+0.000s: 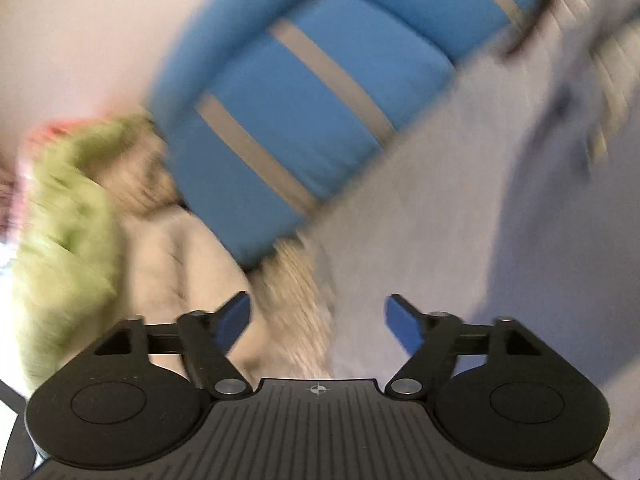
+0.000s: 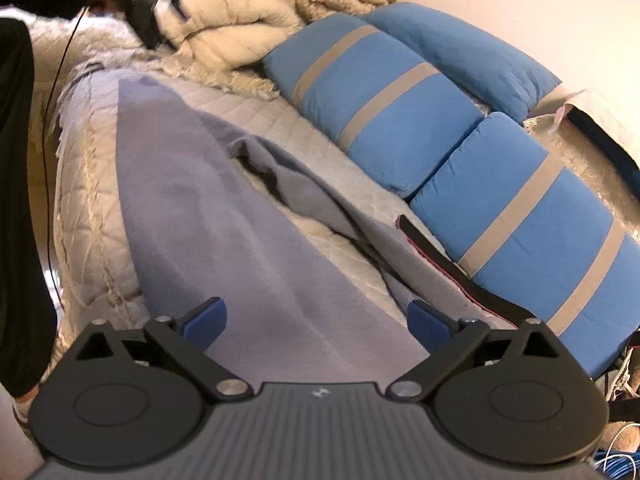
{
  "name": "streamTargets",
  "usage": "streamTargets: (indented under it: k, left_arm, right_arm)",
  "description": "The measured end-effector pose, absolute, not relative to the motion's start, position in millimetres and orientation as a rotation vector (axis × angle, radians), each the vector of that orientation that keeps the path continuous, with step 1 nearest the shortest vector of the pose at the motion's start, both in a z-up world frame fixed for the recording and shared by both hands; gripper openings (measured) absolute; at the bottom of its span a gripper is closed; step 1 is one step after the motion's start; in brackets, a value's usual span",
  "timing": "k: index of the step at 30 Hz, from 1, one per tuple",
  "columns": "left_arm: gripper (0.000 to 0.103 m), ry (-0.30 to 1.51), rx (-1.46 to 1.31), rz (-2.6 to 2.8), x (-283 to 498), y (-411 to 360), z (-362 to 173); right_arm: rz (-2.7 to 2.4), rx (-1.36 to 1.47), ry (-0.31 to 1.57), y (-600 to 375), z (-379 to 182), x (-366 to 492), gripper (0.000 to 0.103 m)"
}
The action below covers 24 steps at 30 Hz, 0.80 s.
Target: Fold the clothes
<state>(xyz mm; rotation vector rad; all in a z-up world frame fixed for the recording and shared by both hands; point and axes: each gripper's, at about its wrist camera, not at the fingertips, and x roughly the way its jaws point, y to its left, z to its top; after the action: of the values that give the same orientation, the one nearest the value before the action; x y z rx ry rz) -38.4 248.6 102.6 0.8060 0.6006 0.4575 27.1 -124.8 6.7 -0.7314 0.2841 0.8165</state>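
Observation:
A lavender-grey garment (image 2: 192, 200) lies spread lengthwise on the quilted white bed cover (image 2: 280, 120), with one edge folded over in rumpled ridges toward the pillows. My right gripper (image 2: 316, 320) hovers over its near end, open, with nothing between its blue pads (image 2: 208, 316). The left wrist view is smeared with blur. There my left gripper (image 1: 318, 316) stands open above the garment's (image 1: 420, 208) edge and a beige fringe (image 1: 296, 300), and holds nothing.
Blue pillows with grey stripes (image 2: 400, 120) (image 1: 312, 100) line the far side of the bed. Beige blankets (image 2: 232, 12) and a green cloth (image 1: 68, 220) are piled at the far end. A person in black (image 2: 16, 160) stands at the left. A black strap (image 2: 440, 256) lies by the pillows.

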Motion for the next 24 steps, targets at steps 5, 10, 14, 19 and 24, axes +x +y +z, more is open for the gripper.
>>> streamTargets:
  k: [5,10,14,19,24]
  left_arm:
    - [0.097,0.447,0.564,0.397,-27.4,200.0,135.5]
    - [0.097,0.427,0.336,0.284,4.7,155.1,141.4]
    - [0.097,0.405,0.263,0.224,37.9,121.4,130.5]
    - [0.097,0.346,0.211,0.194,63.2,90.4,99.4]
    - [0.097,0.427,0.204,0.171,73.5,81.4,74.2]
  right_arm:
    - [0.774,-0.7,0.309,-122.9,5.5,30.7,0.103]
    - [0.714,-0.632,0.371,-124.3,5.8,42.8,0.103]
    - [0.668,-0.572,0.407,-130.0,8.5,53.1,0.103]
    - [0.597,-0.514,0.466,-137.0,8.5,70.0,0.103]
    - [0.539,-0.353,0.51,-166.4,18.7,101.0,0.103]
